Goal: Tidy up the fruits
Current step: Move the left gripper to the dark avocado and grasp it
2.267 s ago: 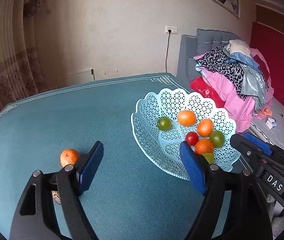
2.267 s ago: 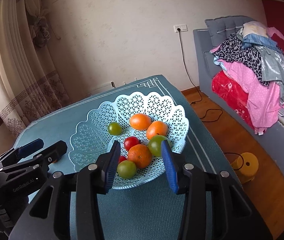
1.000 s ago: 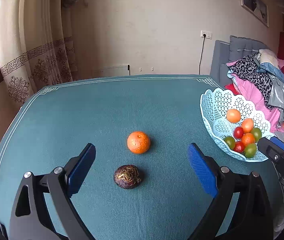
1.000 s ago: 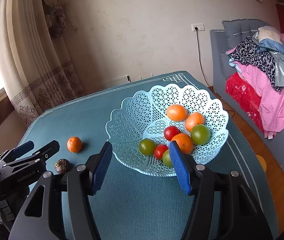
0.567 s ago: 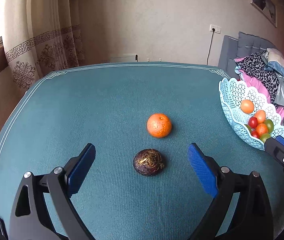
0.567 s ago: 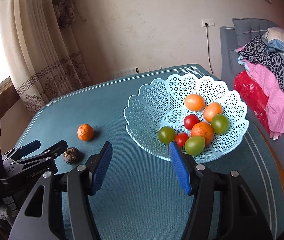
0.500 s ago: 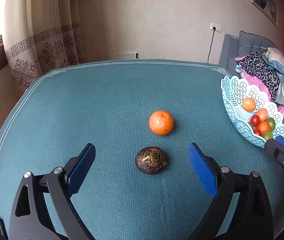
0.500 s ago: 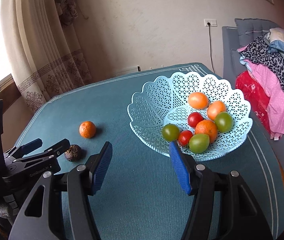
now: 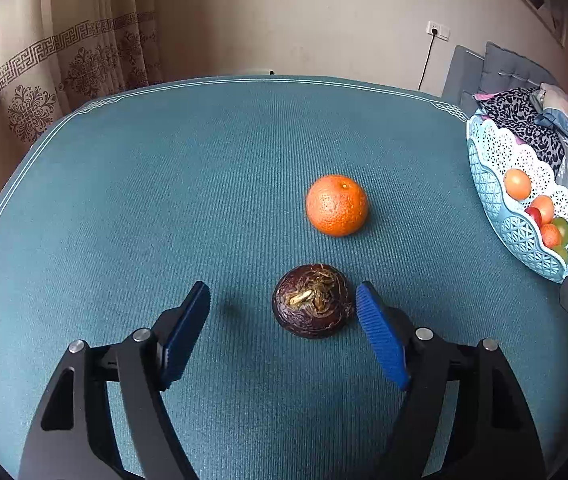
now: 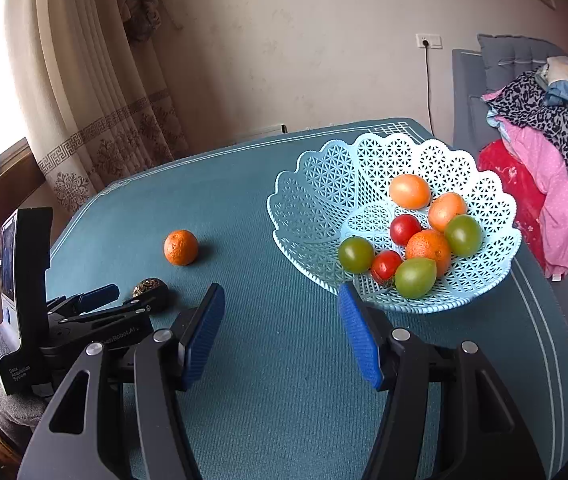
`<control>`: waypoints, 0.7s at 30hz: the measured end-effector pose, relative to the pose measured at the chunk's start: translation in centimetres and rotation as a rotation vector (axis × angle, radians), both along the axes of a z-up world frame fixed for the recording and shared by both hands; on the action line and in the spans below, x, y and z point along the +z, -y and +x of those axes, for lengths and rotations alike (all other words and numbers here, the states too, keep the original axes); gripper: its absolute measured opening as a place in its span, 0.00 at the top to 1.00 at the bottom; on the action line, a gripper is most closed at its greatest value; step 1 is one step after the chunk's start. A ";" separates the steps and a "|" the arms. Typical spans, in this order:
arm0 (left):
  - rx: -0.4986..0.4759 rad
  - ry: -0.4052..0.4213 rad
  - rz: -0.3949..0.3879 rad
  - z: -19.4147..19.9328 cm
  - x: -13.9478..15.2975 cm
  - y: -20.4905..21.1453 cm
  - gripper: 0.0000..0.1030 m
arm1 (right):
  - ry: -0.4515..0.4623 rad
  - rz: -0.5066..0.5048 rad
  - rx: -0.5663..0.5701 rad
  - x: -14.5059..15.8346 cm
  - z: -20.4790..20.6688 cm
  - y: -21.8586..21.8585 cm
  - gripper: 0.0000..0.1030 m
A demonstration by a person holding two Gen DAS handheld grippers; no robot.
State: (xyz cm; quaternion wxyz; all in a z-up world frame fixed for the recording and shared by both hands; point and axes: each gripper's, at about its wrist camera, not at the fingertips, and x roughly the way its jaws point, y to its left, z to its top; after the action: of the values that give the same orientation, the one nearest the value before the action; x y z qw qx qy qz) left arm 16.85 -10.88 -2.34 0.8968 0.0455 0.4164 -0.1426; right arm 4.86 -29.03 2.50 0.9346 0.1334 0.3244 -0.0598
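A dark wrinkled passion fruit (image 9: 313,307) lies on the teal table, between the tips of my open left gripper (image 9: 284,308), close to its right finger. An orange mandarin (image 9: 337,211) sits just beyond it. In the right wrist view the passion fruit (image 10: 150,289) is partly hidden behind the left gripper (image 10: 124,298), with the mandarin (image 10: 181,247) beyond. A light-blue lattice basket (image 10: 315,220) holds several orange, red and green fruits. My right gripper (image 10: 280,312) is open and empty, in front of the basket.
The basket (image 9: 487,184) stands at the table's right edge in the left wrist view. A sofa piled with clothes (image 10: 543,152) lies beyond the table on the right. Curtains (image 10: 96,100) hang at the left. The teal tablecloth (image 9: 164,200) stretches left of the fruits.
My left gripper has swung left from the basket and moved forward and down to the passion fruit, which now lies between its fingers. The right gripper has drawn back from the basket.
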 end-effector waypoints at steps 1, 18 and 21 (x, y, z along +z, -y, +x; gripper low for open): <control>-0.003 -0.001 0.001 0.0 -0.1 0.0 0.28 | -0.002 0.000 0.000 0.0 0.1 0.0 0.42; -0.044 0.025 -0.015 -1.2 -0.1 -0.1 0.58 | 0.006 -0.052 0.024 0.4 1.2 -2.0 0.38; -0.016 0.062 0.003 -1.3 0.6 -0.6 0.58 | 0.018 -0.072 0.041 0.8 1.5 -2.9 0.38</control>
State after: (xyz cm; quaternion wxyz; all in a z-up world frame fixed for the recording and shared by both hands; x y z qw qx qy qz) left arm 15.53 -10.25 -1.78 0.9080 0.0545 0.3884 -0.1476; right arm 6.40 -26.16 3.26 0.9426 0.0934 0.3164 -0.0513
